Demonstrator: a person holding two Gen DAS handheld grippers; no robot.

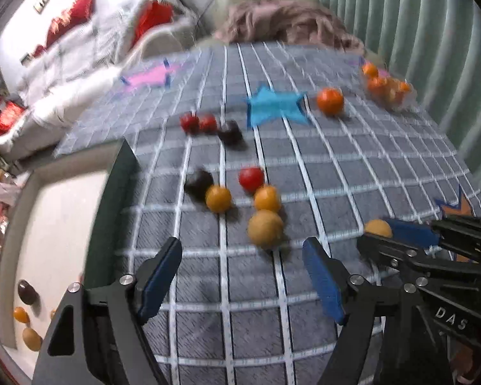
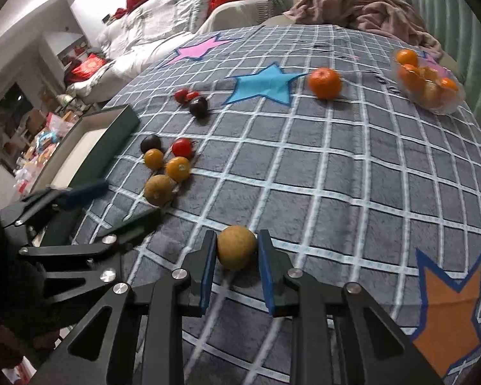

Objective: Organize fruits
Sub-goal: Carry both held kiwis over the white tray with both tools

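Two fruit clusters, open cloth rightward

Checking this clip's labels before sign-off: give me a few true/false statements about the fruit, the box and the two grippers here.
1. The right gripper is shut on a tan round fruit. True.
2. The left gripper holds a red fruit. False: it is open with nothing between its fingers.
3. The lone orange lies on the blue star. False: it lies beside it on the checked cloth.
4. The box already holds some fruit. True.
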